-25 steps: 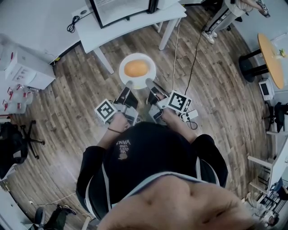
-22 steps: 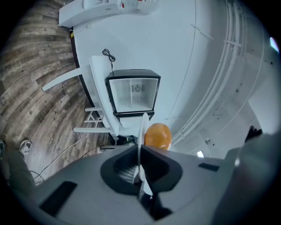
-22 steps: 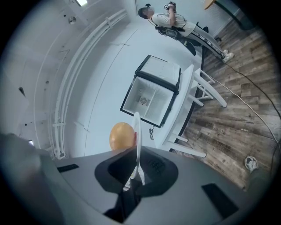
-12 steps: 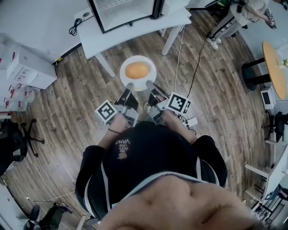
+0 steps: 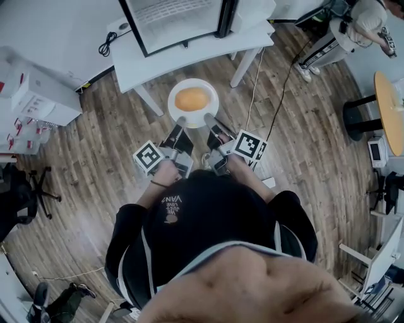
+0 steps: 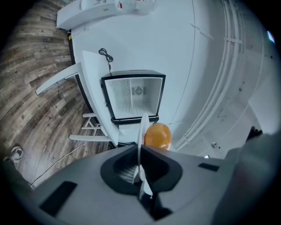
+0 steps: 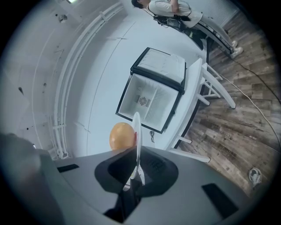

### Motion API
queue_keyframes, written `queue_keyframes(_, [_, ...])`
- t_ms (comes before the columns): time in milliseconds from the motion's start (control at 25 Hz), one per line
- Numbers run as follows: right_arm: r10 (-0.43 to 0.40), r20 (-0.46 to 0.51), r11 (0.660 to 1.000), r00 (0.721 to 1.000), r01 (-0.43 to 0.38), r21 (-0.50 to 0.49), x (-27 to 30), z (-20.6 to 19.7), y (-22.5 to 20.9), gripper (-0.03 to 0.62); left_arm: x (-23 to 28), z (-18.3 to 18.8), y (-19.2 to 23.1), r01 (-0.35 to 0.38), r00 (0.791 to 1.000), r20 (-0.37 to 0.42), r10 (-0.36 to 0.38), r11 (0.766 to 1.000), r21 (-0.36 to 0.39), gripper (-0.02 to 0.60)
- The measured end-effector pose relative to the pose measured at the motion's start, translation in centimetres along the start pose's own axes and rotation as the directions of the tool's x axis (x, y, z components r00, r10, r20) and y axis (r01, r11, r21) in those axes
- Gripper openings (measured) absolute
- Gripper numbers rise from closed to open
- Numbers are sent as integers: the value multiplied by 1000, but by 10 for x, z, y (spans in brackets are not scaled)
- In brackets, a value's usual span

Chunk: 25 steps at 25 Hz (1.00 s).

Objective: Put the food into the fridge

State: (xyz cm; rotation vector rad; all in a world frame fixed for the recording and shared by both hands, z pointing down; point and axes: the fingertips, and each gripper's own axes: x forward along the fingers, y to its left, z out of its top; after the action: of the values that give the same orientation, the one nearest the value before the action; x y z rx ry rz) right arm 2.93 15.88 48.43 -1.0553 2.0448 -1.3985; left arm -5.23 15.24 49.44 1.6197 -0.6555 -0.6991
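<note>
Over wood floor (image 5: 95,145), left gripper (image 5: 181,119) and right gripper (image 5: 209,118) clamp the plate (image 5: 210,93) carrying orange food (image 5: 191,98) — the open fridge (image 5: 177,16) on the white table (image 5: 145,53) is cropped.

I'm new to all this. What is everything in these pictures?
plate: one, white, held in front of the table
food: one, orange and round, on the plate
fridge: one, black frame with a white inside, open, on the table
table: one, white, by the wall
floor: brown wood
boxes: several, white, far left
chair: one, black, left edge
round table: one, tan, right edge
person: one, light clothes, top right corner
left gripper: one, grey, shut on the plate's near rim
right gripper: one, grey, shut on the same rim
</note>
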Motion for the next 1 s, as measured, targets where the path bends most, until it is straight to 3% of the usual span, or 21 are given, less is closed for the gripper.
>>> queue_keyframes(600, [25, -82, 1000, 996, -26, -4, 36, 71, -32, 23, 77, 14, 14, -26, 996, 80, 26, 1000, 3, 24])
queue_keyframes(1000, [43, -116, 999, 992, -43, 1, 55, 93, -43, 23, 102, 25, 19, -36, 992, 120, 35, 999, 3, 23])
